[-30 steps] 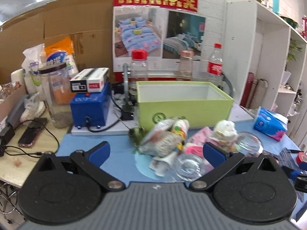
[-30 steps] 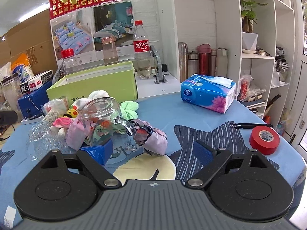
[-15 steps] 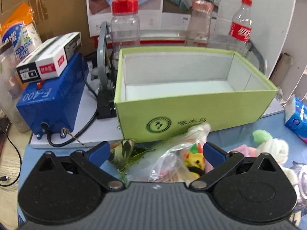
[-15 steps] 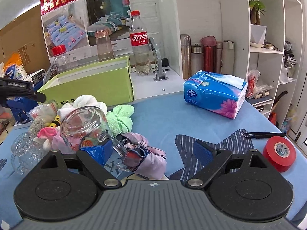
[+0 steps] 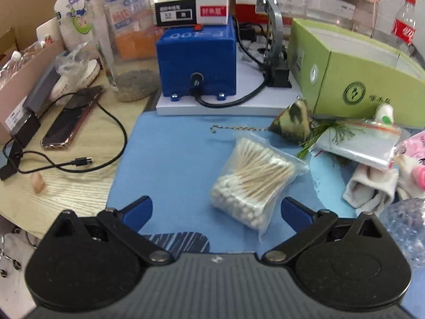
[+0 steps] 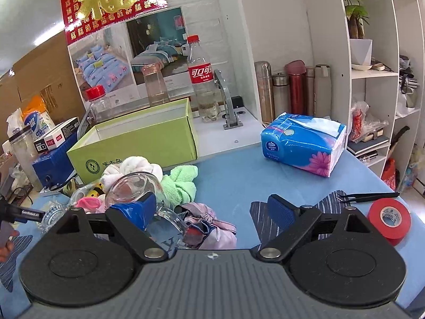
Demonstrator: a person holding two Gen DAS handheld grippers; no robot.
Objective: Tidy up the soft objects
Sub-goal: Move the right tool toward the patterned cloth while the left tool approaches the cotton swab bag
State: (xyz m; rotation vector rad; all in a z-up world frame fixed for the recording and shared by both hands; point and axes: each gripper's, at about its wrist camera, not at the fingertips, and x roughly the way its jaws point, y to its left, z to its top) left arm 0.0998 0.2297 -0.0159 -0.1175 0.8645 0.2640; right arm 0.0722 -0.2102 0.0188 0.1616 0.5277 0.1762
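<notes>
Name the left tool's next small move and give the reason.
Probably ease the left tool forward and down to straddle the bag of cotton swabs. It is open and empty, and the bag lies alone on the blue cloth, just ahead between its fingers.

We see a blue metal box (image 5: 196,61) with a small red-and-white carton (image 5: 192,12) on top, a dark phone (image 5: 71,117) on the wooden tabletop (image 5: 66,183), a red tape roll (image 6: 389,219) beside black tweezers (image 6: 368,196), and a blue tissue pack (image 6: 302,143).
</notes>
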